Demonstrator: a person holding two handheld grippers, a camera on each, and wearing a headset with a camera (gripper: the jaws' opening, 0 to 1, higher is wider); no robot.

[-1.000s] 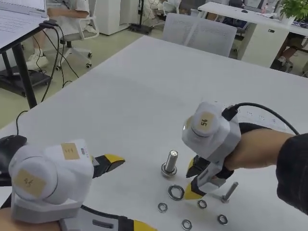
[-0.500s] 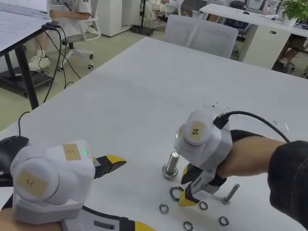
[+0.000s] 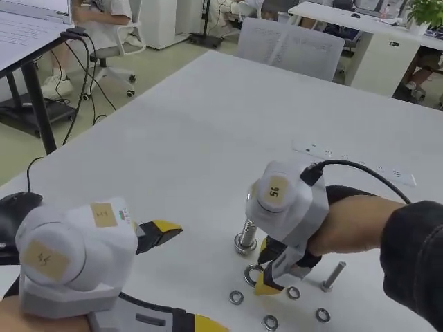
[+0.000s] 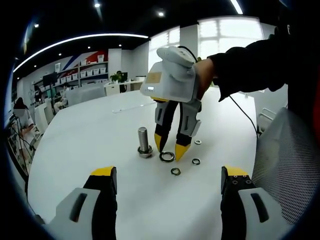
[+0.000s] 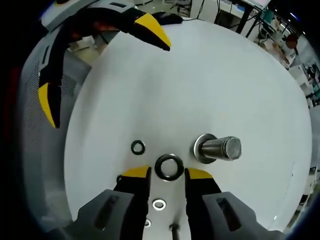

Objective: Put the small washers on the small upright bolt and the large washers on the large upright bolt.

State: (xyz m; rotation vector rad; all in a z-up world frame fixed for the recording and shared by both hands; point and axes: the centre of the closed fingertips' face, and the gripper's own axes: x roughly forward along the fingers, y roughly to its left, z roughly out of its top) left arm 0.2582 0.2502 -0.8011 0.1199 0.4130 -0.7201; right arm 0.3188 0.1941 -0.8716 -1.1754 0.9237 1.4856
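The large bolt (image 3: pixel 247 234) (image 4: pixel 144 142) (image 5: pixel 217 148) stands upright on the white table with a washer at its base. Just in front of it lies a large washer (image 5: pixel 169 167) (image 4: pixel 166 157) (image 3: pixel 250 274). My right gripper (image 3: pixel 266 278) (image 4: pixel 170 147) (image 5: pixel 168 173) points down at that washer, open, with one yellow tip on each side of it. Small washers (image 3: pixel 236 297) (image 4: pixel 175 171) (image 5: pixel 138 147) lie scattered around. A small bolt (image 3: pixel 332 274) is to the right. My left gripper (image 3: pixel 185 277) (image 4: pixel 169 172) hovers open at the near left, holding nothing.
More small washers (image 3: pixel 270 322) (image 3: pixel 322 315) lie near the table's (image 3: pixel 208 138) front edge. A grey chair (image 3: pixel 291 45) stands at the far side. A desk with cables (image 3: pixel 41 41) and a seated person are off to the left.
My right gripper has moved left and down, so its tips now straddle the large washer. The left gripper has stayed put.
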